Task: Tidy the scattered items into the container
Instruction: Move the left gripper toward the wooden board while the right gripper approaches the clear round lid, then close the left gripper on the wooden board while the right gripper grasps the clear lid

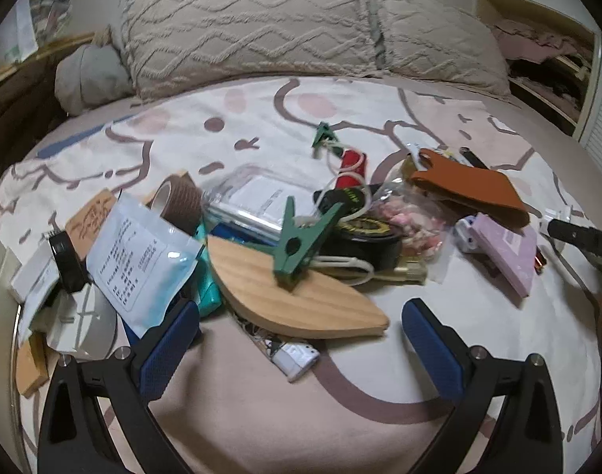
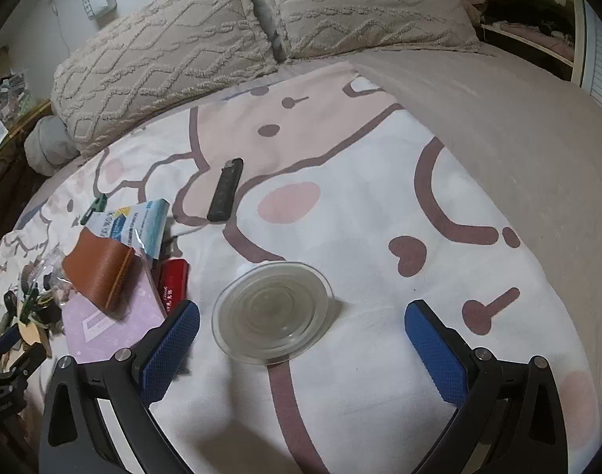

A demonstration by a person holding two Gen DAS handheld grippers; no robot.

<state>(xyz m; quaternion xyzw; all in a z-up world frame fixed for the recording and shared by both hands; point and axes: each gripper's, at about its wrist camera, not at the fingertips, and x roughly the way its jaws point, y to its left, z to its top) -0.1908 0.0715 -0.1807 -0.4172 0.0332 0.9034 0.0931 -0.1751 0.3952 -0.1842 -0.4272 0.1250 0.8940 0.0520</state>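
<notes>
- Blue-padded fingers of the left gripper [image 1: 301, 316] were spread wide, nothing between them, hovering low over the bed [image 1: 261, 414].
- Just ahead of those fingers lay a leaf-shaped wooden board [image 1: 301, 296], a green clip [image 1: 301, 237] sitting on top of it.
- Beside the left finger [image 1: 166, 351], a white-and-blue packet [image 1: 139, 260]; a roll of brown tape [image 1: 178, 201] further ahead.
- Ahead and to the right: a brown leather pouch [image 1: 471, 189] and a lilac box [image 1: 506, 252].
- The right gripper [image 2: 301, 331] was spread wide too, gripping nothing.
- Between its fingers, closer to the left one, sat a clear glass dish [image 2: 273, 312] on the bed.
- Further ahead lay a black lighter [image 2: 226, 189], well apart from the dish.
- A red case [image 2: 174, 280] lay just ahead of the left finger.
</notes>
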